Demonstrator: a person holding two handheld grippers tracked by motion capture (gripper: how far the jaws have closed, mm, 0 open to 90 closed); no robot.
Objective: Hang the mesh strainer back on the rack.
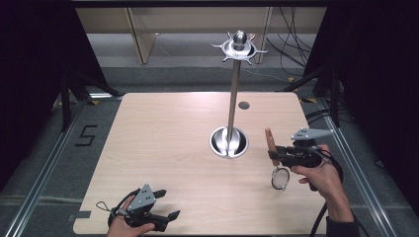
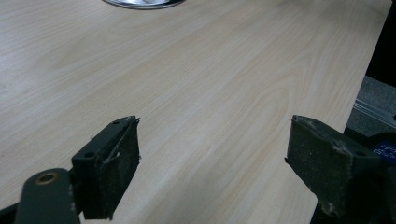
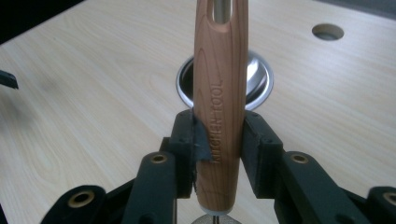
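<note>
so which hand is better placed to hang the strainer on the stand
Right. The right gripper already clamps the strainer by its wooden handle beside the stand; the left gripper is open, far off.

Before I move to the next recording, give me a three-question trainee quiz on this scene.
1. True or false: the right hand-held gripper is shut on the wooden-handled strainer.
2. Which way does the strainer's mesh end hang: A up, B down, C flat on the table?
3. What stands behind the strainer in the right gripper view?

Key: 1 true. 2 B. 3 The round steel base of the rack. The left hand-held gripper is open above bare table.
</note>
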